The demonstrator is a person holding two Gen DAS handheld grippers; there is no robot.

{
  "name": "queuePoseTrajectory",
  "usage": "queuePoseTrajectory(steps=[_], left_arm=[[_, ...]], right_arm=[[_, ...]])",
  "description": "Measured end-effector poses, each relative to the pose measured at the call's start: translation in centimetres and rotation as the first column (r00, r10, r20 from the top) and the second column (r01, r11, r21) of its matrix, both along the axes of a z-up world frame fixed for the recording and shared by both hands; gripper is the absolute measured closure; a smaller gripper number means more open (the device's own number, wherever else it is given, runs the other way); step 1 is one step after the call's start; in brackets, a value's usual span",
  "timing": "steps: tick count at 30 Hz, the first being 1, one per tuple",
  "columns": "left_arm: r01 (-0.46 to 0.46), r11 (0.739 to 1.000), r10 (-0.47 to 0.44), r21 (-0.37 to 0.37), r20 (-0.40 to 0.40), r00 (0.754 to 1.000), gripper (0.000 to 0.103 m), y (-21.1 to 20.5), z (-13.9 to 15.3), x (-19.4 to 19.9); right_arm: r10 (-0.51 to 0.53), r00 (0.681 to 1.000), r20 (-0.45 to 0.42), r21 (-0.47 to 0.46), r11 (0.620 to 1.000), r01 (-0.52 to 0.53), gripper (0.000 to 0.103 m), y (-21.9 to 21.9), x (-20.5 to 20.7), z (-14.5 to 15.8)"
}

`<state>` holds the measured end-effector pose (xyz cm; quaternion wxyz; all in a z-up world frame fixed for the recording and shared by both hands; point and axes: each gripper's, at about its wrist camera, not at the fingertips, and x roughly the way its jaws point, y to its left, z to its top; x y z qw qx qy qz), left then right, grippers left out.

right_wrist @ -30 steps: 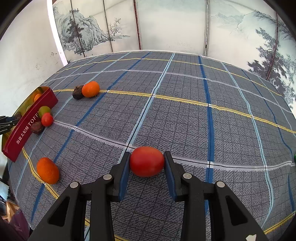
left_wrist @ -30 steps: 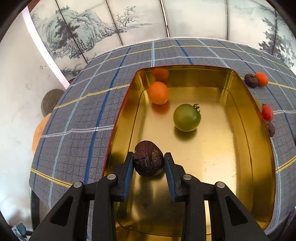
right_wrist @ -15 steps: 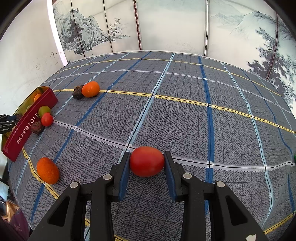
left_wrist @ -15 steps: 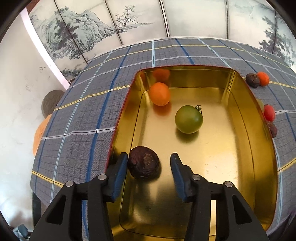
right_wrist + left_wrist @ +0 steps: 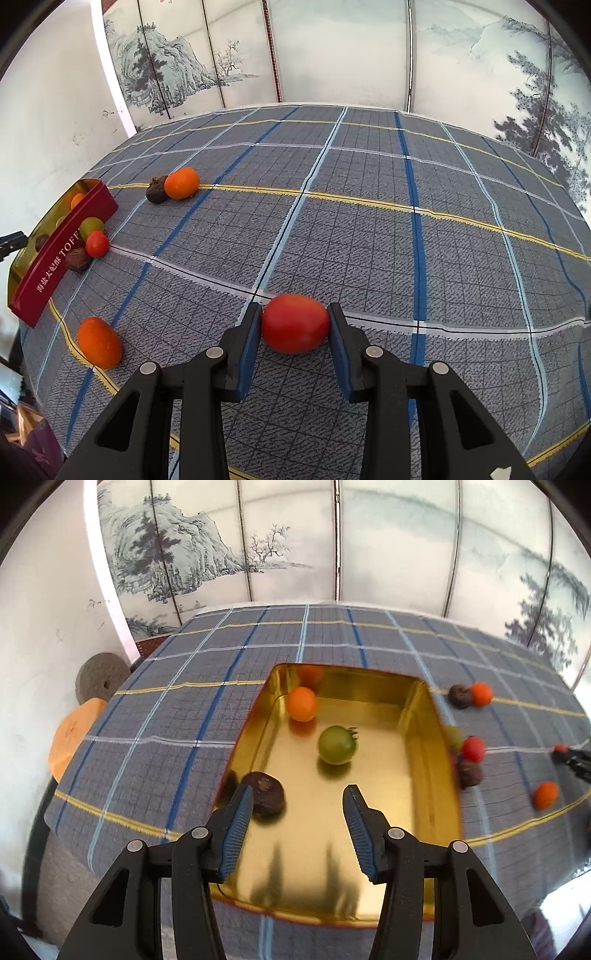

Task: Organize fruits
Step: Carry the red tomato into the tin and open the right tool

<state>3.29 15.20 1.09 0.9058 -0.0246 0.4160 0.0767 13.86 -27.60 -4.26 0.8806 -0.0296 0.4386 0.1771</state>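
Left wrist view: left gripper gaping above gold metal tin, wrinkled dark-brown fruit half hidden behind one finger; right gripper clamps oval red tomato.

I note a blue-grey plaid tablecloth, a folding screen painted with ink landscapes behind it, and a round grey stone disc against the white wall.

1. Ahead of both grippers stands a folding screen painted with misty mountains and pines
2. Left of it a white wall catches daylight
3. Below spreads a grey plaid tablecloth with blue, yellow and white lines
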Motion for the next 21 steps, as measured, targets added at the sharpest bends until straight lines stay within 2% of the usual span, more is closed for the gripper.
queuePoseTrajectory(steps=[4,9,17,21], left_arm=[[-0.026,0.999,0.027,-0.021,0.043,0.999,0.051,-1.0,1.4,-2.1],[-0.040,0.998,0.042,-0.048,0.038,0.998,0.050,-1.4,1.8,-3.4],[-0.038,0.999,0.039,-0.031,0.043,0.998,0.050,-1.8,2.3,-4.6],[-0.058,0.998,0.060,-0.038,0.058,0.996,0.050,-1.5,2.6,-5.4]], right_arm=[[-0.009,1.000,0.011,0.013,1.000,0.009,0.070,-0.2,-0.6,0.3],[-0.023,1.000,-0.006,0.007,1.000,0.023,0.070,-0.5,-0.6,0.0],[-0.025,1.000,0.002,-0.010,1.000,0.025,0.071,-0.2,-1.1,0.1],[-0.013,1.000,0.022,-0.004,1.000,0.013,0.071,0.5,-1.8,1.2]])
